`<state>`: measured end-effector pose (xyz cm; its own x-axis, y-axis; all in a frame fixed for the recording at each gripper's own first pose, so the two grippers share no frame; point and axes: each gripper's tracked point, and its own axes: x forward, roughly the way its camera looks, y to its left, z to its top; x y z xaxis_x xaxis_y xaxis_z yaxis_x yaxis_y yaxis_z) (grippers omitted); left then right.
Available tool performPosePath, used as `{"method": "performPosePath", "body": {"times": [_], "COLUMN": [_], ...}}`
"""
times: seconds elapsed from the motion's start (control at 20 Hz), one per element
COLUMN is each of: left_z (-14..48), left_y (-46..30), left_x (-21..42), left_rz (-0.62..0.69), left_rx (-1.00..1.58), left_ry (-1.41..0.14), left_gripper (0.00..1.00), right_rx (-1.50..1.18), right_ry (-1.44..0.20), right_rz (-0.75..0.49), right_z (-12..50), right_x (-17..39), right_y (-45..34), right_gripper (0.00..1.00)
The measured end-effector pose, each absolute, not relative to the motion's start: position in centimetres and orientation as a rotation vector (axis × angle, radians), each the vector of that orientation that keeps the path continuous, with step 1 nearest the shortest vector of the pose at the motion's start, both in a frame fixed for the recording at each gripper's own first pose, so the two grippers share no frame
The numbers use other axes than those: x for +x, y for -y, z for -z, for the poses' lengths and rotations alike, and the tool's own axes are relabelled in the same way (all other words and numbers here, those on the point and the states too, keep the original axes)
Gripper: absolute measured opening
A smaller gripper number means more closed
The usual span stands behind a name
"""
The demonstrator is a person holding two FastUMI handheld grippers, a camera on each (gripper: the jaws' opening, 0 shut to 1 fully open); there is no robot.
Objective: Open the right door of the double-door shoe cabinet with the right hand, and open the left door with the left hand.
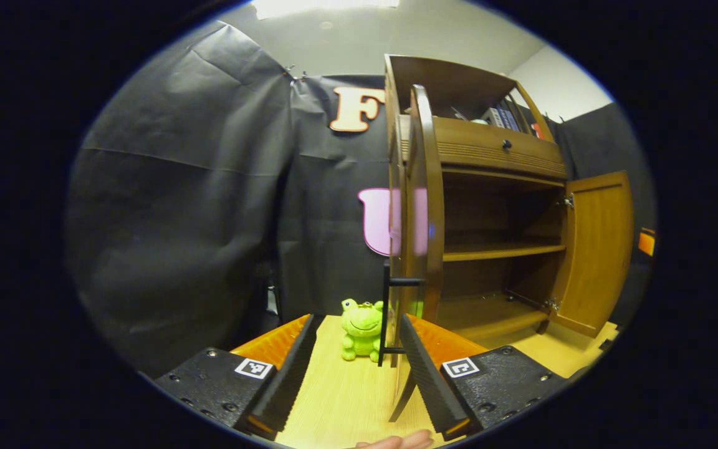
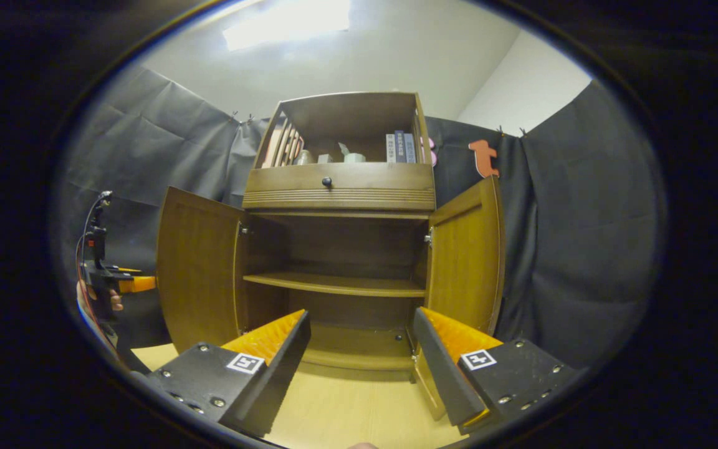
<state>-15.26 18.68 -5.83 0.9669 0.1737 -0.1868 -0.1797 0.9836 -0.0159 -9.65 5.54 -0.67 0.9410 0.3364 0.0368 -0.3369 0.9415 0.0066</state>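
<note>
The wooden shoe cabinet (image 2: 340, 193) stands on a light wood table with both doors swung out. In the right gripper view the left door (image 2: 200, 268) and right door (image 2: 465, 255) flank the bare shelf (image 2: 334, 284). My right gripper (image 2: 359, 362) is open in front of the cabinet, holding nothing. In the left gripper view the left door (image 1: 421, 206) is edge-on, and its black handle (image 1: 390, 318) lies just inside the right finger of my open left gripper (image 1: 356, 374). The right door (image 1: 596, 249) stands open beyond. My left gripper (image 2: 106, 274) is also seen beside the left door's outer edge.
A green frog toy (image 1: 362, 329) sits on the table (image 1: 340, 399) just left of the left door. A drawer with a dark knob (image 2: 326, 182) and an upper shelf of books (image 2: 399, 146) top the cabinet. Black cloth walls surround the booth.
</note>
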Motion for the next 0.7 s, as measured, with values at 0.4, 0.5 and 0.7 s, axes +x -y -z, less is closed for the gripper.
{"method": "performPosePath", "body": {"times": [0.4, 0.5, 0.7], "left_z": [2.4, 1.4, 0.9], "left_y": [-14.7, -13.0, -10.0], "left_x": [-16.4, -16.3, -15.9], "left_rz": [-0.212, -0.188, -0.162], "left_rx": [0.061, 0.061, 0.042], "left_ry": [-0.169, -0.142, -0.124], "left_gripper": [0.89, 0.90, 0.89], "right_rx": [0.058, 0.051, 0.057], "right_ry": [0.029, 0.026, 0.019], "right_rz": [-0.369, -0.372, -0.370], "right_z": [0.6, 0.8, 0.7], "right_x": [-9.6, -9.5, -8.9], "right_y": [-4.1, -4.1, -4.2], "right_gripper": [0.99, 0.99, 0.99]}}
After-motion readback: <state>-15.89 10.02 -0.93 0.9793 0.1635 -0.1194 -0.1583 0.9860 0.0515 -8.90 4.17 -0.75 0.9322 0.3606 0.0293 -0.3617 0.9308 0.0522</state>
